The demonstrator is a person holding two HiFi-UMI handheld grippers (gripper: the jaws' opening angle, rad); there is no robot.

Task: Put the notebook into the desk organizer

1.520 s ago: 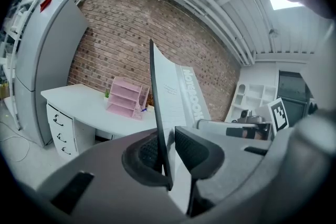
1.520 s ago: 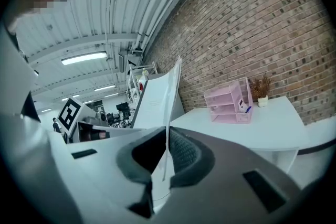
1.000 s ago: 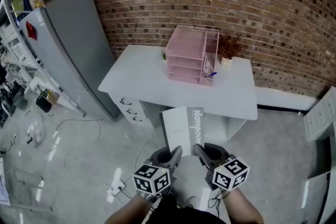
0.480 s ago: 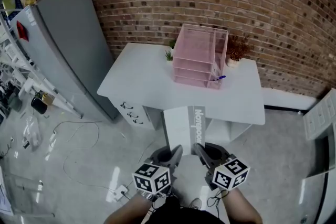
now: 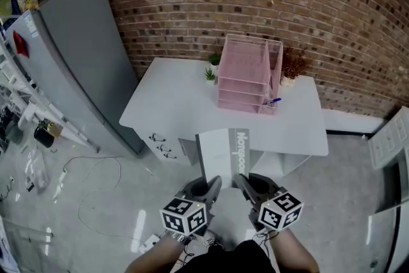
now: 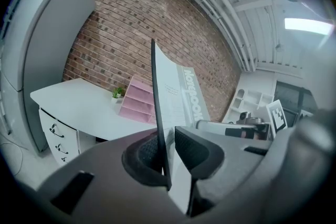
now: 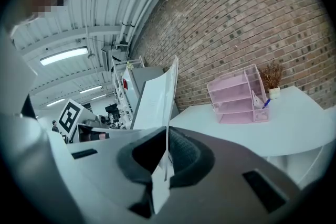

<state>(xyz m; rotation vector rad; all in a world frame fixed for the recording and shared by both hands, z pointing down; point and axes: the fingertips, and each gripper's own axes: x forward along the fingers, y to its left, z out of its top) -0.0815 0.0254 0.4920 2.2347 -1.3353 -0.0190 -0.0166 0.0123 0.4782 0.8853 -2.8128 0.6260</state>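
Left claw (image 5: 214, 185) and right claw (image 5: 241, 181) clamp the notebook (image 5: 222, 151) (jaws barely apart).

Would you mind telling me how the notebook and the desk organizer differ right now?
The notebook is white and thin; the desk organizer is pink and boxy, with stacked shelves. The notebook is held in the air by the left gripper and right gripper; the organizer stands on the desk. Both are rectangular.
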